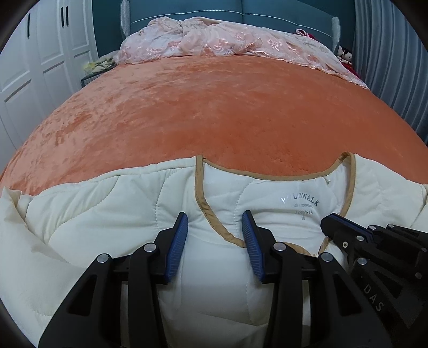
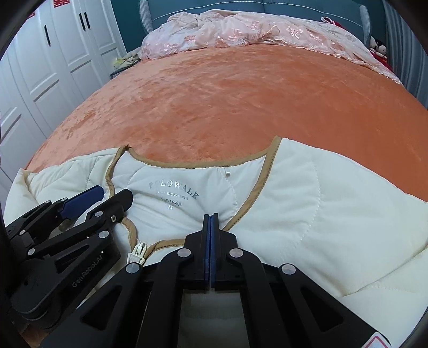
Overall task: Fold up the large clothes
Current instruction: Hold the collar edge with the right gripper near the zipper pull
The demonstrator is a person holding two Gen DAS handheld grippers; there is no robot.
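The left gripper (image 1: 215,222) is right at the front, low over the jacket (image 1: 88,214). Its two blue pads (image 1: 176,246) are wide apart, and nothing is held between them. They sit on either side of the tan trim (image 1: 214,216) on the left side of the neck.

The right gripper (image 2: 210,216) is just beside it. Its fingers are pressed tight together. The tip sits right at the tan trim on the right side of the neck, but I cannot tell if any cloth is pinched in there. A white zipper (image 2: 139,250) shows just to the left of it, near the bottom of the neck opening.

The jacket is cream and puffy, with stitched lines. It lies flat on the near end of the bed (image 1: 214,115), front side up, with the neck pointing away. Inside the neck is a printed label (image 2: 174,191) — it reads "POLOWALK", with an "M" below.

Past the jacket, the bed is covered by a fuzzy orange blanket. At the far end lies a crumpled pink lace cover (image 1: 214,40), up against a dark teal headboard (image 1: 267,13).

White closet doors (image 2: 67,48) stand to the left of the bed — and a grey curtain (image 1: 388,67) hangs on the right.
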